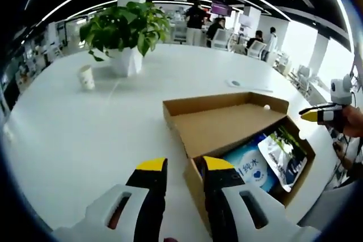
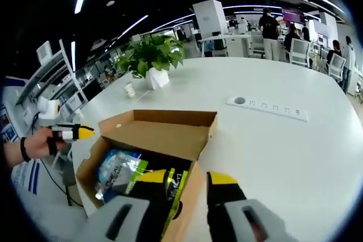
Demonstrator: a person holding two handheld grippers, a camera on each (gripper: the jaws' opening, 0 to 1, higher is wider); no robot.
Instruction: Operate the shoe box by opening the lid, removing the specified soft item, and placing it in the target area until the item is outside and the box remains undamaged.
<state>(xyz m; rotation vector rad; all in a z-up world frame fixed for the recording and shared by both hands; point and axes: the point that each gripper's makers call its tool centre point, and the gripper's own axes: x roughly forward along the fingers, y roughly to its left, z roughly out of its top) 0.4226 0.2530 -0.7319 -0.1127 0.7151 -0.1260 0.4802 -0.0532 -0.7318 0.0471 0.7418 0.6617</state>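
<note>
1. Left gripper view: left claw (image 1: 184, 168) rising from 6 o'clock, yellow-tipped jaws parted with a narrow gap, nothing between them; right jaw tip lying over the near corner of the shoe box (image 1: 227, 126).
2. Readable writing: Chinese characters "纯水" in white on the blue packet (image 1: 249, 168) inside the box; second packet (image 1: 282, 152) beside it at 3 o'clock, white with a dark green picture, print too small to read.
3. Shoe box open on the white desk (image 1: 85, 140), brown cardboard, lid (image 1: 218, 111) folded back and lying flat toward 11 o'clock; long axis running from about 10 o'clock to 4 o'clock in this view, open side up.
4. Both soft packets lying flat in the box's lower compartment, just at 2 o'clock of the left claw's tips, apart from the jaws.
5. Other claw (image 1: 312, 115) entering at 3 o'clock, held by a hand, yellow tip just beyond the box's far edge; open or closed cannot be told here.
6. Right gripper view: right claw (image 2: 190, 181) at 6 o'clock, jaws spread wide, left jaw inside the box over the packets, right jaw outside on the desk, box wall between them, not clamped.
7. Same view: blue packet (image 2: 116, 171) at 9 o'clock of the claw, lettering unreadable; left claw (image 2: 79, 133) at 9 o'clock beyond the box.
8. Farther on the desk: potted plant (image 1: 125, 32) at 11 o'clock, paper cup (image 1: 86, 76) at 10 o'clock, white power strip (image 2: 266, 107) at 1 o'clock in the right gripper view.
</note>
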